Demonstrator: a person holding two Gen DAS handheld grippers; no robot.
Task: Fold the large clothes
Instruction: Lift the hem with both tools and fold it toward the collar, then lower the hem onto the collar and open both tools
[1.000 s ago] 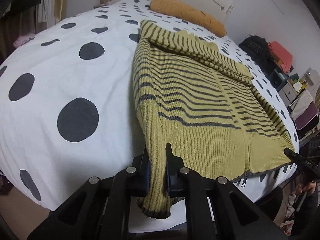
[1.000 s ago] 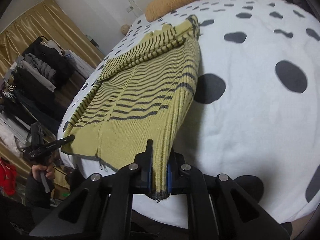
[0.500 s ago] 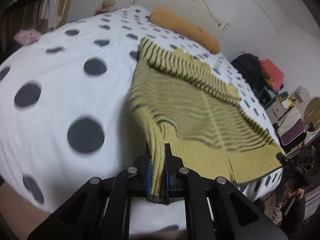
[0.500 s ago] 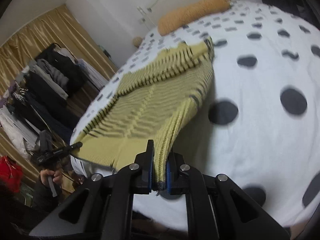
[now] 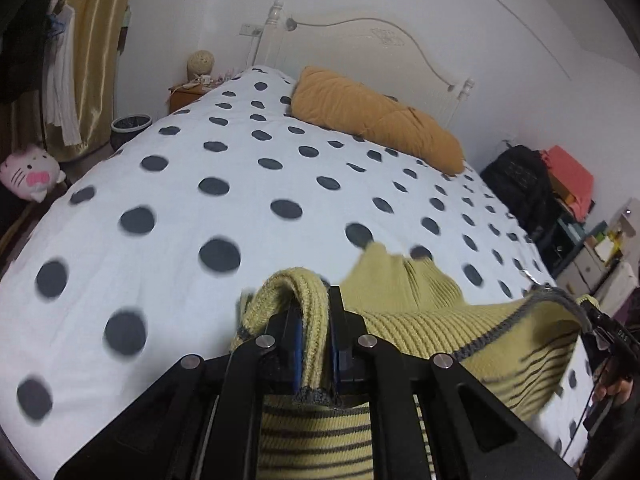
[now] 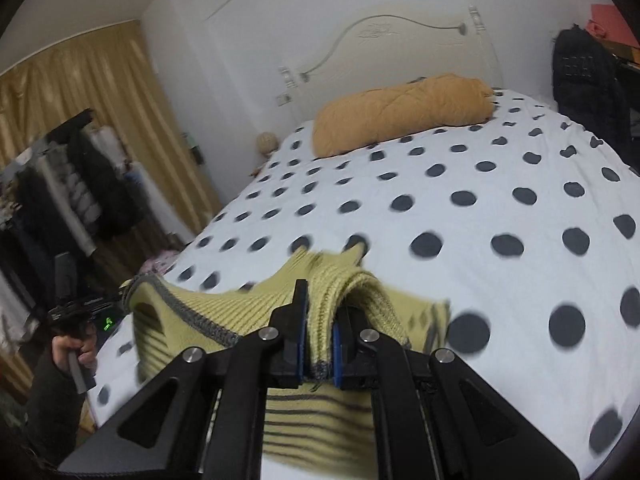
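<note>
Two black grippers each clamp a corner of the yellow ribbed knit sweater with dark grey stripes (image 5: 424, 312), which hangs between them above the near end of the bed. The left gripper (image 5: 316, 344) is clenched on a fold of the knit that arches up over its blue-lined fingers (image 5: 297, 354), with the grey-trimmed hem poking out behind them. The right gripper (image 6: 318, 340) is likewise closed tight on a ribbed fold, a striped part of the sweater draping below it.

The sweater's grey-edged hem sags in a curve between the two grippers, and most of the garment is lifted off the white duvet with dark grey polka dots (image 5: 180, 200). In the left wrist view, the right gripper shows at the right edge, held by a hand (image 5: 612, 390); in the right wrist view, a sleeved hand (image 6: 74, 350) grips the left one's handle at the left edge.

Far from the sweater, at the head of the bed, an orange-brown quilted pillow (image 6: 400, 114) lies against the white curved headboard (image 5: 360, 52). A pink and white plush cat (image 5: 30, 172) sits beside the bed.
</note>
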